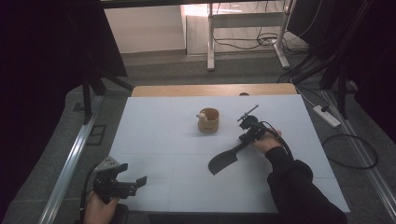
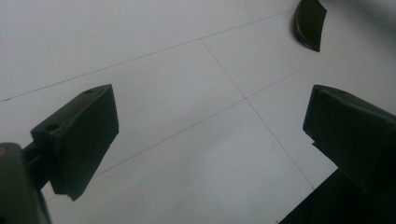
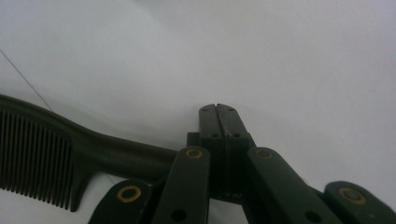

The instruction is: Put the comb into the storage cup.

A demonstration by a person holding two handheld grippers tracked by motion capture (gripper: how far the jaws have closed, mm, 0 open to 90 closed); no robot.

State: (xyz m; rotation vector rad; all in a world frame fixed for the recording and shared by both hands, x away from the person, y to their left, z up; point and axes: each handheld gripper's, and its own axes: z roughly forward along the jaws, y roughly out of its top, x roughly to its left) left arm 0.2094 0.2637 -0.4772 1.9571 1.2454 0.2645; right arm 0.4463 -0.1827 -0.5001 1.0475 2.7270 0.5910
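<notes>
The right claw (image 1: 246, 136) grips the handle end of a black comb (image 1: 224, 161), with its jaws pressed together on it. In the right gripper view, the comb (image 3: 56, 158) extends from the closed jaws toward the left, teeth pointing down, over the white bench (image 3: 280, 56). In the high view, the comb's toothed end lies toward the person's side of the right claw, resting on or just above the bench surface; which of the two cannot be determined.

The left claw (image 1: 133, 179) hovers near the front left corner of the bench (image 1: 159, 135), jaws wide apart and holding nothing. In the left gripper view, the tip of the comb (image 2: 309, 23) appears beyond the left claw (image 2: 210, 130), well apart from it.

Surroundings: a small round wooden cup (image 1: 208, 120) stands upright on the bench beyond and to the left of the right claw, near it but not touching. A small pale object sits at the cup's rim; its identity cannot be determined. Nothing lies between the two claws except bare bench surface marked with thin lines. On the floor to the right of the bench lie a white power strip (image 1: 326, 115) and loose black cables (image 1: 350, 149).

No legible writing or brand marks appear.
</notes>
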